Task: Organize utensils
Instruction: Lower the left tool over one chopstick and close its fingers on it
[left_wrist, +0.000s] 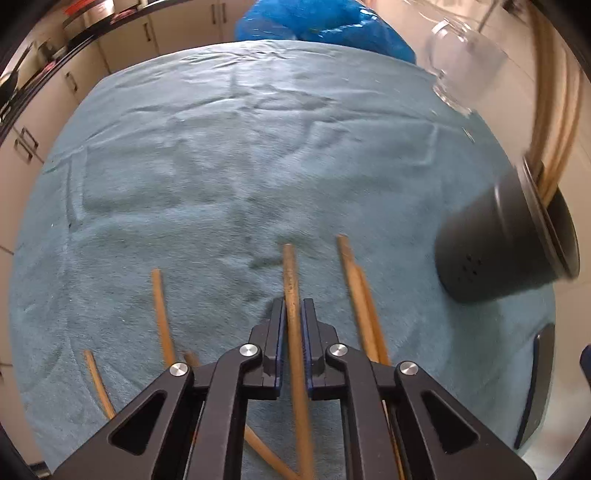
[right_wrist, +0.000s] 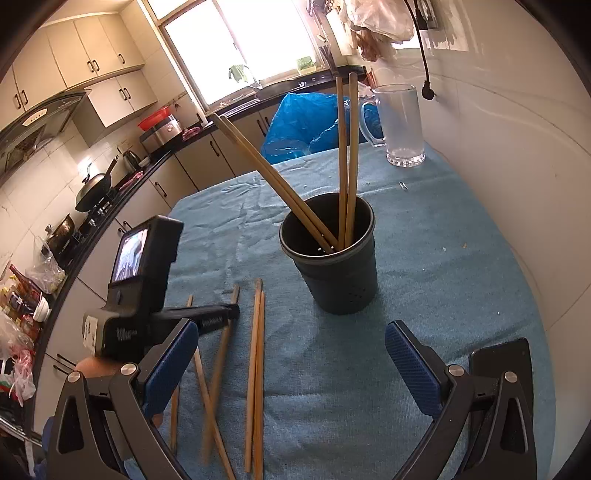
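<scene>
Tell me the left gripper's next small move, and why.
Probably lift, then carry right toward the dark holder. The left gripper is shut on one chopstick that looks low over the blue cloth. The holder already has chopsticks standing in it, and others lie loose on the cloth. The right gripper is open and holds nothing.

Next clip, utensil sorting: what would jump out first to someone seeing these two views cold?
Probably the dark holder standing mid-table on the blue cloth, with four chopsticks sticking out of it. Next, the left gripper, closed on one chopstick, with more loose chopsticks lying on the cloth around it. The right gripper is open and empty in front of the holder, and a clear glass pitcher stands at the far corner.
</scene>
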